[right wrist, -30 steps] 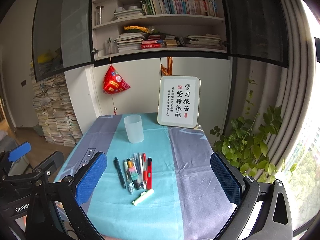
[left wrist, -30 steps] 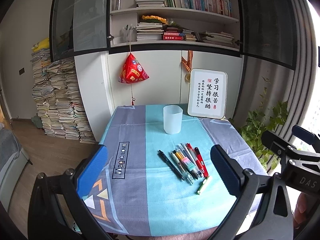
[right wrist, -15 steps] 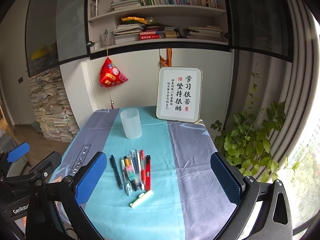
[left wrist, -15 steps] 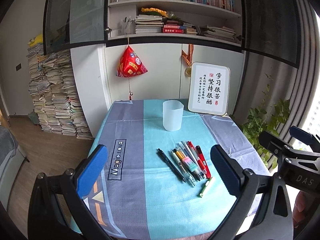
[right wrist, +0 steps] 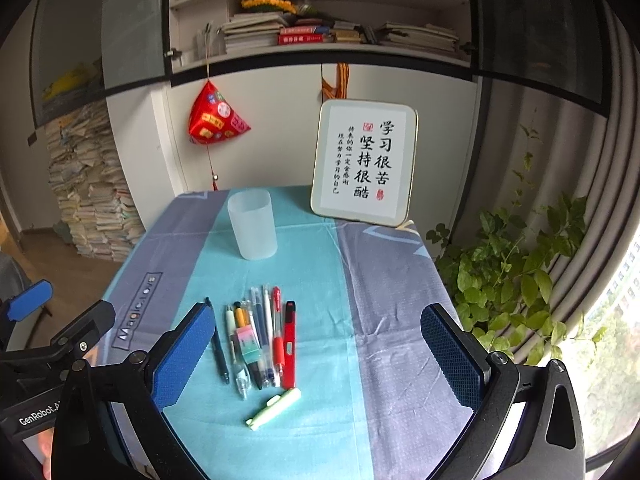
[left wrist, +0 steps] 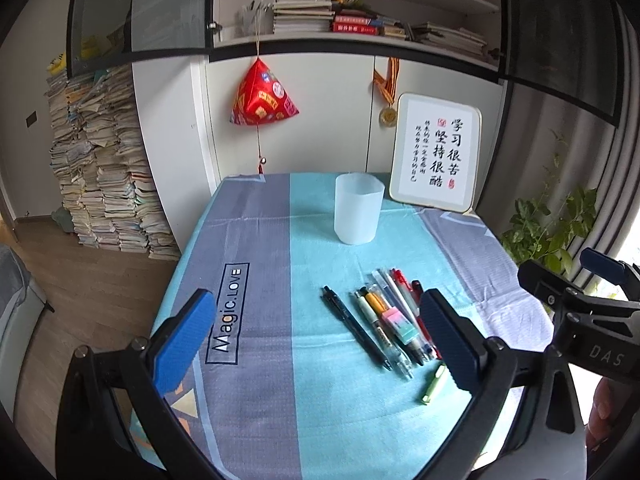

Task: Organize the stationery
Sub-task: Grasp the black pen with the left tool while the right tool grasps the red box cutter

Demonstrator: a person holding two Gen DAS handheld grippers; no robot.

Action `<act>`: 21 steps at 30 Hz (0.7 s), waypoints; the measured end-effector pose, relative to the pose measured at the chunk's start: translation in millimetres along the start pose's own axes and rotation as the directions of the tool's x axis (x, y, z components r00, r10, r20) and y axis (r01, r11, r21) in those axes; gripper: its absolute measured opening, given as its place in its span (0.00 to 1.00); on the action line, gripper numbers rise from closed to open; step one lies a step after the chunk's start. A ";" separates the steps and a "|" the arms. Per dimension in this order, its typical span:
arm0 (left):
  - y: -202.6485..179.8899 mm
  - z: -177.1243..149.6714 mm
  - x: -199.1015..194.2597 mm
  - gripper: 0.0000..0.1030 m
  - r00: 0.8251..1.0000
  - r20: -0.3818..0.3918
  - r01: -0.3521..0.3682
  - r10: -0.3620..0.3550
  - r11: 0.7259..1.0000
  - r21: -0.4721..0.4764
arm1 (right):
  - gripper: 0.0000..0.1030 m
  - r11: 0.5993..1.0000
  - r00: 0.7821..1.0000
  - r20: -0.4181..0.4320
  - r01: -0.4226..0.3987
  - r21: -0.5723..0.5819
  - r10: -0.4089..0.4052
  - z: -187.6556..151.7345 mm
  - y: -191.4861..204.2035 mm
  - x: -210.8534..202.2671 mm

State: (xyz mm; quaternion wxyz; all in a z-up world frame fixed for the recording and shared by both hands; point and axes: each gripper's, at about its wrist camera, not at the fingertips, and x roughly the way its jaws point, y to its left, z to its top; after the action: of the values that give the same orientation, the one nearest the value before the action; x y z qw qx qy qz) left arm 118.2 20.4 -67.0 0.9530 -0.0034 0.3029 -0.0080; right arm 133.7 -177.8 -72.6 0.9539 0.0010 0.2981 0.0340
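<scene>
above the near edge of the table i hold both grippers level, fingers pointing toward the back wall. my left gripper [left wrist: 318, 342] gapes wide and grips nothing; my right gripper [right wrist: 318, 354] is equally wide and unladen. between them, on the teal cloth [right wrist: 312, 264], lies the row of pens [right wrist: 260, 340], a green highlighter [right wrist: 274, 408] just nearer, the frosted cup [right wrist: 253, 226] upright beyond.

cup [right wrist: 253, 225] behind pens [right wrist: 256, 340]; framed sign [right wrist: 365, 162] right of cup; all on table [right wrist: 392, 320]
</scene>
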 end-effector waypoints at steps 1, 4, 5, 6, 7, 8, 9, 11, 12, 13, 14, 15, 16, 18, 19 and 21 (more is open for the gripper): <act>1.4 -0.2 6.1 0.96 1.000 -0.011 -0.001 0.001 1.000 -0.001 | 0.91 1.000 1.000 -0.004 0.000 -0.003 0.000 0.1 0.1 4.5; 8.5 -1.2 26.4 0.84 0.998 -0.061 0.000 -0.002 1.000 -0.017 | 0.55 1.000 0.999 -0.046 -0.006 -0.007 0.006 1.0 -2.4 24.7; 11.4 -1.8 34.1 0.78 0.996 -0.084 0.006 -0.008 1.000 -0.028 | 0.49 1.000 0.997 -0.074 -0.018 -0.004 0.018 1.2 -4.2 33.4; 13.0 -2.4 40.7 0.72 0.995 -0.101 0.011 -0.015 0.999 -0.036 | 0.38 0.999 0.995 -0.097 -0.033 0.003 0.033 0.8 -5.6 41.1; 14.7 -3.1 48.6 0.70 0.992 -0.121 0.014 -0.019 0.999 -0.045 | 0.30 0.998 0.990 -0.127 -0.053 0.016 0.054 -0.4 -8.5 51.2; 16.0 -3.6 56.0 0.66 0.990 -0.138 0.014 -0.021 0.999 -0.051 | 0.28 0.997 0.985 -0.158 -0.071 0.027 0.074 -0.8 -11.3 62.1; 16.6 -3.9 61.5 0.63 0.989 -0.149 0.014 -0.022 0.998 -0.054 | 0.25 0.996 0.981 -0.177 -0.078 0.033 0.083 -2.0 -12.6 68.9; 16.0 -4.6 74.7 0.58 0.984 -0.178 0.017 -0.027 0.998 -0.055 | 0.22 0.995 0.973 -0.212 -0.088 0.041 0.095 -3.2 -14.3 86.2; 15.3 -4.9 81.4 0.56 0.981 -0.193 0.020 -0.031 0.998 -0.058 | 0.22 0.995 0.968 -0.229 -0.094 0.038 0.101 -3.7 -14.1 93.8; 14.8 -5.6 86.9 0.55 0.978 -0.205 0.023 -0.035 0.998 -0.061 | 0.22 0.994 0.963 -0.245 -0.106 0.037 0.112 -4.0 -13.4 101.6; 13.8 -6.2 93.9 0.54 0.974 -0.221 0.025 -0.038 0.998 -0.063 | 0.22 0.992 0.957 -0.261 -0.118 0.038 0.124 -3.9 -12.6 108.2; 12.9 -6.9 99.3 0.53 0.971 -0.234 0.025 -0.040 0.998 -0.065 | 0.22 0.990 0.948 -0.284 -0.136 0.044 0.142 -3.9 -11.7 117.9; 11.8 -7.7 106.9 0.53 0.967 -0.251 0.025 -0.041 0.998 -0.066 | 0.22 0.988 0.940 -0.302 -0.149 0.047 0.156 -4.4 -11.1 125.5; 10.8 -9.9 119.4 0.48 0.959 -0.281 0.023 -0.042 0.997 -0.070 | 0.22 0.985 0.928 -0.332 -0.163 0.052 0.171 -5.4 -9.5 137.7; 10.7 -10.8 124.8 0.47 0.955 -0.293 0.022 -0.043 0.997 -0.072 | 0.22 0.985 0.922 -0.348 -0.162 0.054 0.171 -5.7 -8.4 146.2; 10.8 -11.9 136.1 0.46 0.947 -0.319 0.022 -0.046 0.997 -0.077 | 0.22 0.984 0.911 -0.373 -0.164 0.065 0.177 -5.4 -6.9 161.5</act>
State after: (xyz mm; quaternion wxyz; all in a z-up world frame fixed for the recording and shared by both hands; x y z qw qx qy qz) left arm 222.6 28.8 -155.4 0.8900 -0.0420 0.4538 -0.0140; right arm 263.5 -174.2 -169.0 0.8719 0.0356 0.4754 0.1120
